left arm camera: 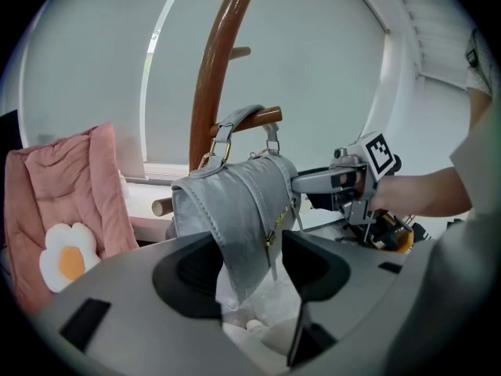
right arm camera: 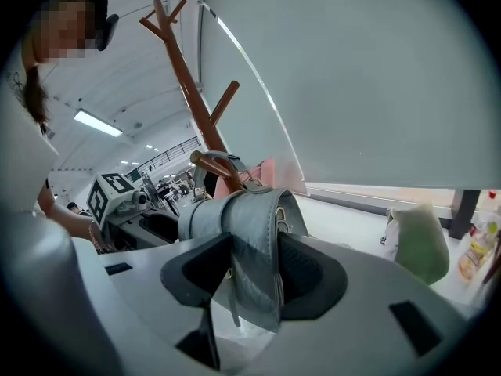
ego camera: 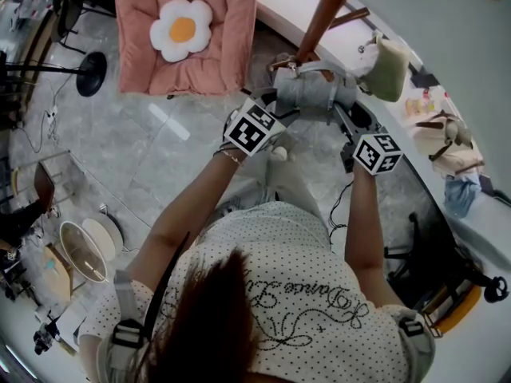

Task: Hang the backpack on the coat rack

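A grey backpack (ego camera: 313, 91) hangs by its top handle (left arm camera: 237, 121) over a lower peg (left arm camera: 268, 115) of the brown wooden coat rack (left arm camera: 210, 77). My left gripper (ego camera: 277, 108) is at the bag's left end. In the left gripper view the bag's (left arm camera: 235, 202) flap fills the gap between the jaws, and the left gripper (left arm camera: 250, 269) is shut on it. My right gripper (ego camera: 350, 124) is at the bag's other end. In the right gripper view the bag (right arm camera: 250, 225) sits between both pads, with the right gripper (right arm camera: 254, 276) shut on it below the rack (right arm camera: 192, 92).
A pink cushion (ego camera: 136, 38) with an egg-shaped pillow (ego camera: 182, 29) lies on the floor to the left. A green pouch (ego camera: 388, 70) sits on the white ledge (ego camera: 279, 6) by the rack. A chair base (ego camera: 92, 73) stands far left, a black and orange chair (ego camera: 455, 294) at right.
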`<state>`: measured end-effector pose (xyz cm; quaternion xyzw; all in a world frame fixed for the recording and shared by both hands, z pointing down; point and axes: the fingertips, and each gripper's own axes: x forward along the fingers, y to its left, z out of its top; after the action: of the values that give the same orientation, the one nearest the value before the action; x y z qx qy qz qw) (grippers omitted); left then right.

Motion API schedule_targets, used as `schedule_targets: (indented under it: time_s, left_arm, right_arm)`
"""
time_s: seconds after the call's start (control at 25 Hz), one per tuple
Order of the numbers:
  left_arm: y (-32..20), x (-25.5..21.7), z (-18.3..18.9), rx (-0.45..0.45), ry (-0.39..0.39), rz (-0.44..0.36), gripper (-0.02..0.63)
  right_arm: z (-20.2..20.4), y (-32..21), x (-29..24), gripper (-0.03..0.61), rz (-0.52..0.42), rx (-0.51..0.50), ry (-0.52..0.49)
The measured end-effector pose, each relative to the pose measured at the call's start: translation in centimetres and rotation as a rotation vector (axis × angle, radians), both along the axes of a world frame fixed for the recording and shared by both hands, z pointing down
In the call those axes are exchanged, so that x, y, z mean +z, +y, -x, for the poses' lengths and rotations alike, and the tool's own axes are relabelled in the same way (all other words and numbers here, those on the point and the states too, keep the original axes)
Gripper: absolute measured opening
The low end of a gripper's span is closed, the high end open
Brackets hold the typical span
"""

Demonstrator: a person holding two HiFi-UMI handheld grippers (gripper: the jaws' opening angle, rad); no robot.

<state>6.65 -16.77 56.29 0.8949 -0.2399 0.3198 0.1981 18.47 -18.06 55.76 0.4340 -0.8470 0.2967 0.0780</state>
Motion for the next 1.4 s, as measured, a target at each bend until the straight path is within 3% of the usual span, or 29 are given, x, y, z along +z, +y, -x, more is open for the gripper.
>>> schedule_targets:
  time_s: [0.32,0.6,1.08,1.4]
  left_arm:
    - [0.1,0.4,-0.4,0.011,0.003,0.004,0.223]
    - [0.6,0.8,0.0,0.002,0.071,0.066,0.137]
    - [0.9,-0.4,1.8,-0.046,0.081,0.011,0.133]
    - [0.0,-2.5,2.3,-0.076,0.115,-0.047,0.128]
  right_arm:
    - [-1.4,-1.9,0.9,0.215,0.02,0.043,0.085]
    - [-1.8,-3.2,1.3,0.218,0.032,0.063,0.093]
    - [-1.9,-2.4,1.0,0.229,0.037,0.11,0.052]
    - [-1.5,-1.1,-1.4,0.232,-0.024,0.07,0.119]
